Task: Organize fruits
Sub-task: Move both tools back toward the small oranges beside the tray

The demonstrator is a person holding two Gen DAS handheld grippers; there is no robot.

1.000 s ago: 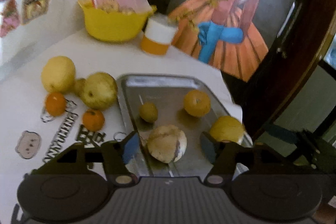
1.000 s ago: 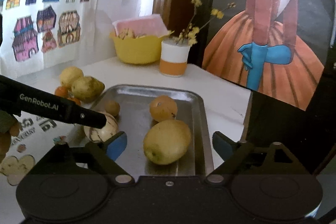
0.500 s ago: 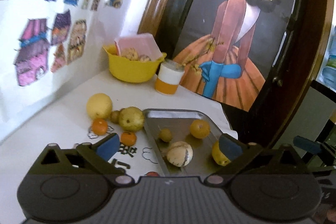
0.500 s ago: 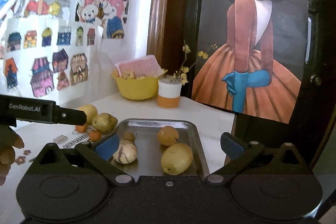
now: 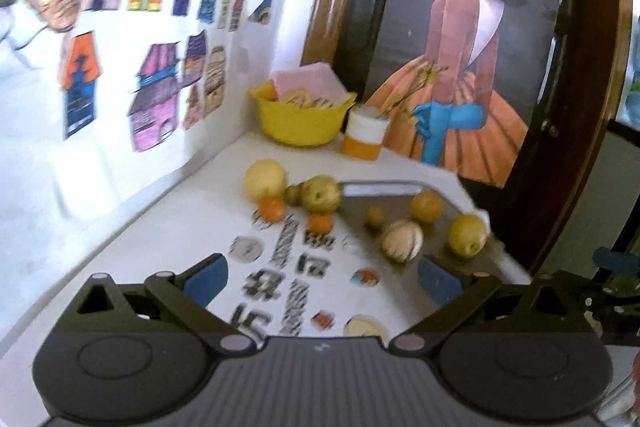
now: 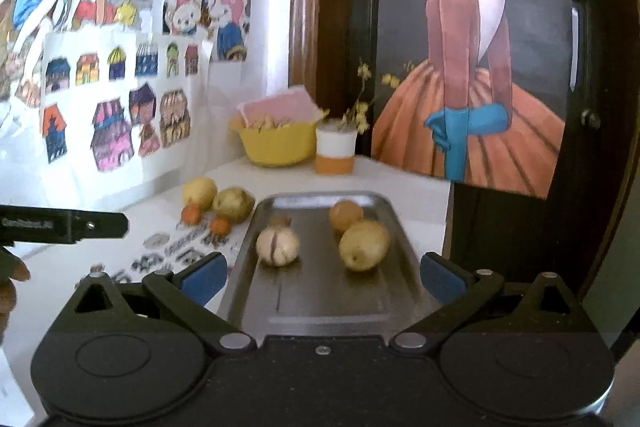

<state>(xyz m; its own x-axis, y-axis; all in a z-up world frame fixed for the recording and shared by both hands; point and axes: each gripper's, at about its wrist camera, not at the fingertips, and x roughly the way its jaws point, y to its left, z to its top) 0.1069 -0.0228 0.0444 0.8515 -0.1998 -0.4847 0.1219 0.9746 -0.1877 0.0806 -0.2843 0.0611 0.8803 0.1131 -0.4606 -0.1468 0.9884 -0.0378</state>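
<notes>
A metal tray [image 6: 320, 301] [image 5: 356, 189] on the white table holds a pale striped melon [image 6: 277, 247] [image 5: 402, 240], an orange [image 6: 345, 215] [image 5: 426, 206], a yellow pear [image 6: 364, 245] [image 5: 466, 235] and a small brown fruit [image 5: 375, 217]. Left of the tray lie a yellow fruit [image 5: 266, 179] [image 6: 199, 192], a green-yellow pear [image 5: 321, 193] [image 6: 233, 203] and two small oranges [image 5: 272, 208] [image 5: 320, 223]. My left gripper [image 5: 322, 279] is open, well back over the table stickers. My right gripper [image 6: 320, 277] is open above the tray's near end. Both hold nothing.
A yellow bowl [image 5: 300, 119] with snacks and a pink lid stands at the back by an orange-and-white cup [image 5: 365, 139]. Paper drawings cover the left wall. A framed painting [image 5: 460, 47] leans behind the table's right edge. The left gripper's body [image 6: 64, 225] and a hand show at the left.
Both grippers have pulled back and up from the tray. The left one has swung left, away from the striped melon that lay between its fingers.
</notes>
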